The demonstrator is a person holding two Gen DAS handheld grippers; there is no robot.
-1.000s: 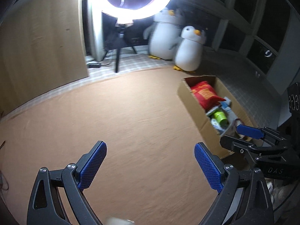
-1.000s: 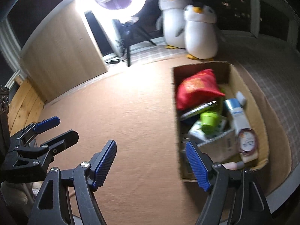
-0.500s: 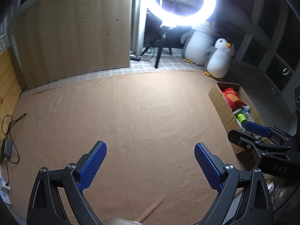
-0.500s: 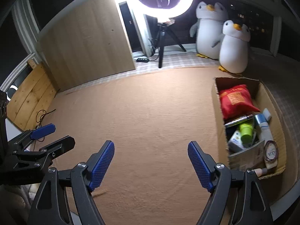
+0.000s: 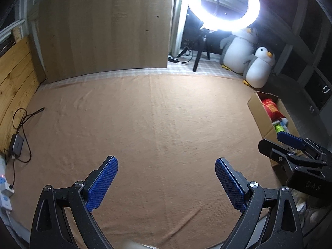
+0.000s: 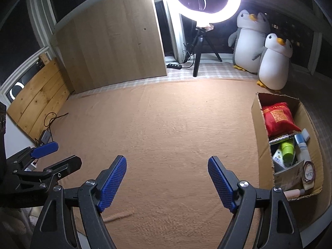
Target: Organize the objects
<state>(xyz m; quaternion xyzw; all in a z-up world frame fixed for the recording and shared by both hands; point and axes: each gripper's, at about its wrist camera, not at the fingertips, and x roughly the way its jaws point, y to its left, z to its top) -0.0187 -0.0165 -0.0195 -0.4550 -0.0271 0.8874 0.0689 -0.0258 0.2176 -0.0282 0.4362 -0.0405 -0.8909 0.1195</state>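
At the far left, a black cable (image 5: 22, 120) loops over the edge of the tan blanket (image 5: 155, 124) beside a slatted wooden board (image 6: 39, 101) that leans against the wall. The left hand-held gripper (image 5: 166, 183) hangs over the near part of the blanket, its blue-padded fingers (image 5: 102, 183) spread wide with nothing between them. The right hand-held gripper (image 6: 167, 183) is just beside it to the right, likewise spread wide and empty above bare blanket. Behind the blanket stands a large pale wooden panel (image 6: 112, 47), and right of it a lit ring light (image 6: 206, 0) on a black tripod (image 6: 199, 51). Farther right, two plush penguins (image 6: 274, 62) sit on the checked floor, the smaller one in front.

The cardboard box (image 6: 259, 128) lies at the right edge of the blanket, near the smaller penguin. Inside it, a red bag (image 6: 278, 120) fills the far end; nearer lie a dark pen-like stick (image 6: 282, 138), a green bottle (image 6: 287, 150), a white and blue tube (image 6: 303, 149) and a round-lidded jar (image 6: 309, 173). Other items under them are too jumbled to tell.
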